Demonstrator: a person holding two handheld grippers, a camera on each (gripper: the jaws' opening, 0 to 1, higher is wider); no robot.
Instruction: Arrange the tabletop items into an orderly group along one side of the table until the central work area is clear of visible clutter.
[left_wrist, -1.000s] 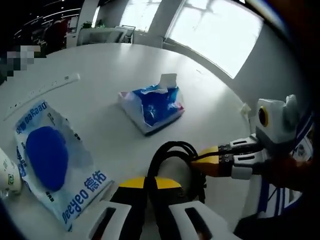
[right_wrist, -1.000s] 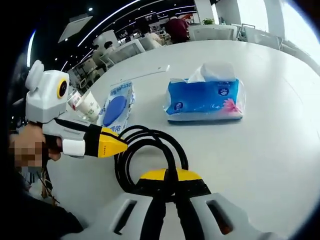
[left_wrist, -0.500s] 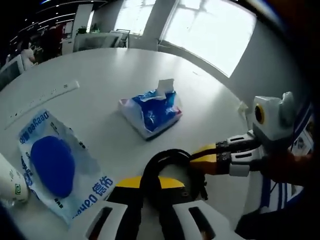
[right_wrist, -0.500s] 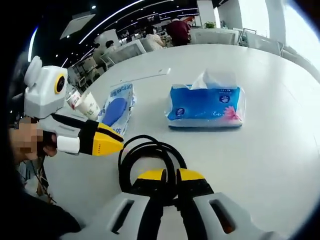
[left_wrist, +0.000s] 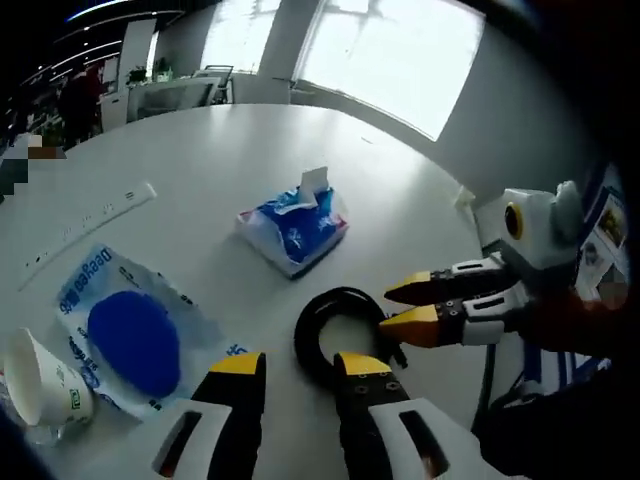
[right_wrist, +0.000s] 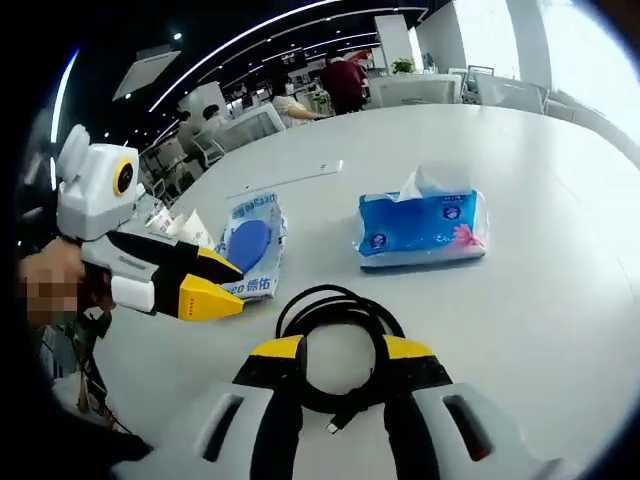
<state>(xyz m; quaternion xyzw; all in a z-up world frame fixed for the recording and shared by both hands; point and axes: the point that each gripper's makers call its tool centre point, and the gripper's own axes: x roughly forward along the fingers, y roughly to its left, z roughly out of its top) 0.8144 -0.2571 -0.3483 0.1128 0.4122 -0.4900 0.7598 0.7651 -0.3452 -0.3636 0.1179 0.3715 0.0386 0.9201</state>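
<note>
Left gripper view, from left to right: a paper cup lies at 8 o'clock, touching a wet-wipe pack; a white power strip runs toward 10 o'clock; a blue tissue pack sits just above centre; a coiled black cable rests on the white table near 6 o'clock. The left gripper now stands with its jaws apart, just short of the coil, where half a second earlier they were closed on it. The right gripper enters from 3 o'clock, jaws likewise parted beside the coil.

Right gripper view, same order: the left gripper at 9 o'clock, the wet-wipe pack at 10 o'clock, the cable lying between the open jaws of the right gripper at 6 o'clock, and the tissue pack at 2 o'clock.

Both tools have released the cable, which suggests it has been set down; the items remain spread across the table's middle, so most grouping appears undone
</note>
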